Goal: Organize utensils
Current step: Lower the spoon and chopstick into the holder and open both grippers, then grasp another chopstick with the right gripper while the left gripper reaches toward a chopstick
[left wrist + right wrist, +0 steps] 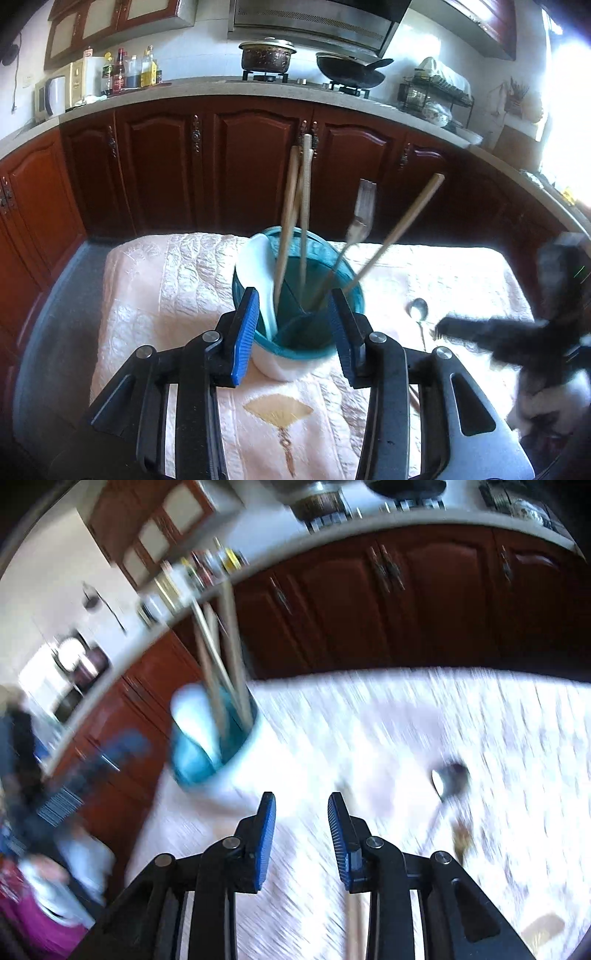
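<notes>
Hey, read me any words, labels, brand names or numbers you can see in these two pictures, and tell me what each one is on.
None can be read.
Bottles on the counter: they carry labels, too small to read.
Appliance beside them: no legible marking.
Utensil holder: no print visible.
Right wrist view: too motion-blurred; the striped patch at left cannot be made out.

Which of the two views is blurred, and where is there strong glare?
Right wrist view: heavy motion blur over cloth, utensil holder and spoon. Left wrist view: mostly sharp; only the right gripper is smeared, and window glare whitens the right edge.
</notes>
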Demonstrator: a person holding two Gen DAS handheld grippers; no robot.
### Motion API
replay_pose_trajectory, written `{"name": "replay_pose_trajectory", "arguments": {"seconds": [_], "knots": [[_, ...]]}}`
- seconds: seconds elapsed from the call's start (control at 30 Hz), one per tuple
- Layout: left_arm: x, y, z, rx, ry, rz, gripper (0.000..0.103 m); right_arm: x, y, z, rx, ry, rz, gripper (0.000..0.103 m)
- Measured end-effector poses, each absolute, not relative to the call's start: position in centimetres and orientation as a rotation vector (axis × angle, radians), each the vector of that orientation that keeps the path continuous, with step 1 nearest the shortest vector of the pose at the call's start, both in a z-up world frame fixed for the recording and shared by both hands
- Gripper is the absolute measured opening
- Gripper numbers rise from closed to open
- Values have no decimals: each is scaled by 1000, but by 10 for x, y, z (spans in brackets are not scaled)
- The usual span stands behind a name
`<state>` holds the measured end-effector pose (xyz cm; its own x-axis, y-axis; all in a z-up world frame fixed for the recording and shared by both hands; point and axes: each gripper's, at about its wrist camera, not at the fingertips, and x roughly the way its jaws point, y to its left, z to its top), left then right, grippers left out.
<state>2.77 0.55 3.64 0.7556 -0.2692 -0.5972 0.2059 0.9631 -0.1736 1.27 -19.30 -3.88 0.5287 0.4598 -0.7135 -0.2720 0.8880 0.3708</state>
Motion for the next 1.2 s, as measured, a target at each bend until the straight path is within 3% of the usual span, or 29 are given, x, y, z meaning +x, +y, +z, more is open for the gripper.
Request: {"name": "replay_pose_trajectory", "arguments": {"seconds": [0.27, 0.5, 0.83, 1.2], "knots": [[-3, -4, 22, -96, 735, -325, 38, 0, -193, -113, 87, 1059, 340, 24], [-10, -14, 4, -98, 802, -345, 38, 0, -197, -127, 180, 1102, 382, 5], [-16, -29, -16, -76, 853, -380, 38, -59, -220, -136, 475, 1139, 534, 5], [-14, -45, -36, -80, 921, -388, 38, -78, -202, -139, 543, 1164, 594, 5]]}}
